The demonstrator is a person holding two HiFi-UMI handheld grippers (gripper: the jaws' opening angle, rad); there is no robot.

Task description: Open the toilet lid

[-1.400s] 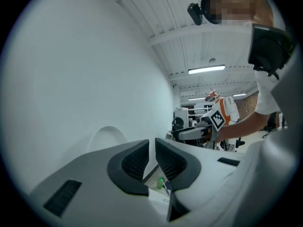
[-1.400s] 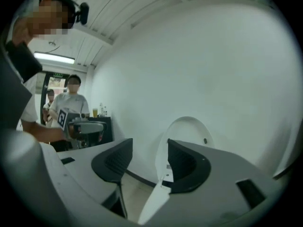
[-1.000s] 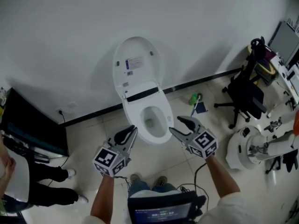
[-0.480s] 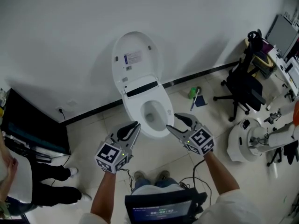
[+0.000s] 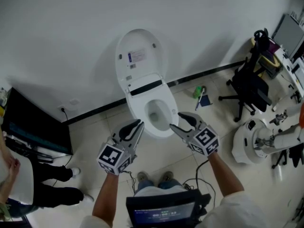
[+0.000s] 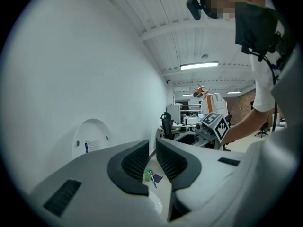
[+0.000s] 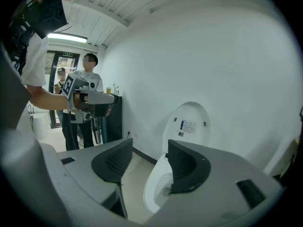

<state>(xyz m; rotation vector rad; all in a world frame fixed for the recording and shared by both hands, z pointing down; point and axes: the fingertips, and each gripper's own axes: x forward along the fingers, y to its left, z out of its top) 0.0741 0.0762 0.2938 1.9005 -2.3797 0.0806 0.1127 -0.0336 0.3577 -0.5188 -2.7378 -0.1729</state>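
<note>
The white toilet lid [image 5: 137, 56] stands upright against the wall, and below it the bowl [image 5: 159, 115] lies uncovered. My left gripper [image 5: 137, 125] hovers just in front of the bowl's left side. Its jaws are a narrow gap apart with nothing between them [image 6: 152, 148]. My right gripper [image 5: 176, 120] hangs at the bowl's right front, open wide and empty [image 7: 149, 150]. Neither touches the toilet. The raised lid [image 7: 191, 122] and the bowl [image 7: 156, 188] show past the right jaws. In the left gripper view the lid [image 6: 93, 136] sits far left.
A black cabinet [image 5: 33, 127] stands at the left wall, with a person's legs [image 5: 42, 184] beside it. A green bottle and brush [image 5: 198, 93] lie right of the toilet. Further right are a black office chair [image 5: 249, 91] and a white machine [image 5: 251, 146]. A screen [image 5: 164, 213] hangs at my waist.
Both grippers keep their places and their jaw gaps, and the lid stays up. Only the head view has shifted slightly.
</note>
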